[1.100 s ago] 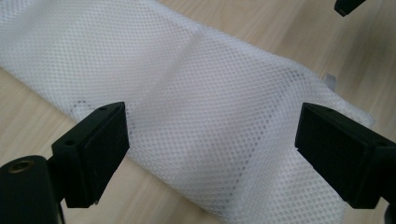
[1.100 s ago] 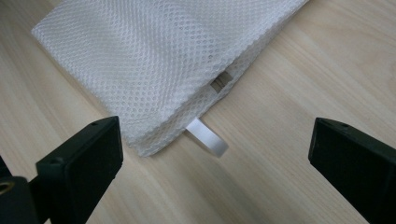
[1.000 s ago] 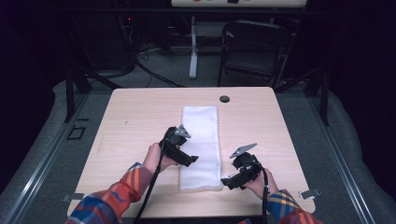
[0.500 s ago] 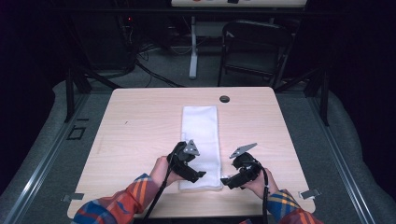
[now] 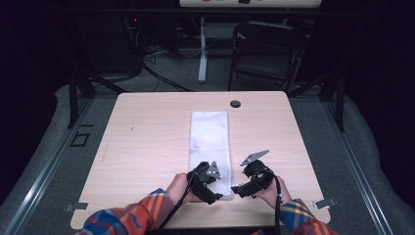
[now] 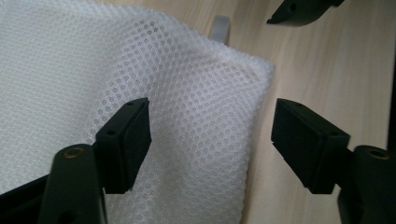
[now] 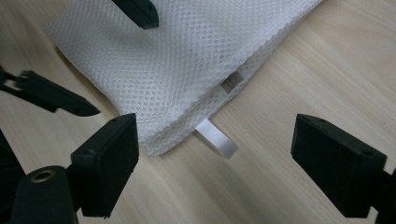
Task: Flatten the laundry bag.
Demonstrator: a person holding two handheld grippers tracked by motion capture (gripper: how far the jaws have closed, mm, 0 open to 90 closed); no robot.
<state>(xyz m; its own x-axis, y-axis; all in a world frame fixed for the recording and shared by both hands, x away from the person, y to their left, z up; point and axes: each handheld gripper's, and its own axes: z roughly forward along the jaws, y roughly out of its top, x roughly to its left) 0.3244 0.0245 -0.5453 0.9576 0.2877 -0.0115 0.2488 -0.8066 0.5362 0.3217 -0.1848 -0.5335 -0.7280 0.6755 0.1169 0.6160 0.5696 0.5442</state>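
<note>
White mesh cloth (image 5: 210, 147) was laid folded, lengthwise, mid-counter (image 5: 147, 147). Left gripper (image 6: 212, 135) was set over near corner, jaws just narrowed yet parted, nothing pinched. Right gripper (image 7: 215, 168) was held at neighbouring corner by white tag (image 7: 215, 137), jaws narrowing, unclamped. Advice: all layers to be caught together, pads lowered flush to wood before closing.

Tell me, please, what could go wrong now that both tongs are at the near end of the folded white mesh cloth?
1. The left tongs, just closing, straddle the corner of the mesh cloth without pressing it; they may catch only the top layer, so the fold could open.
2. The right tongs stand open over the white ribbon tab and may pinch it instead of the cloth.
3. The cloth lies loose on the table and may slide.
</note>
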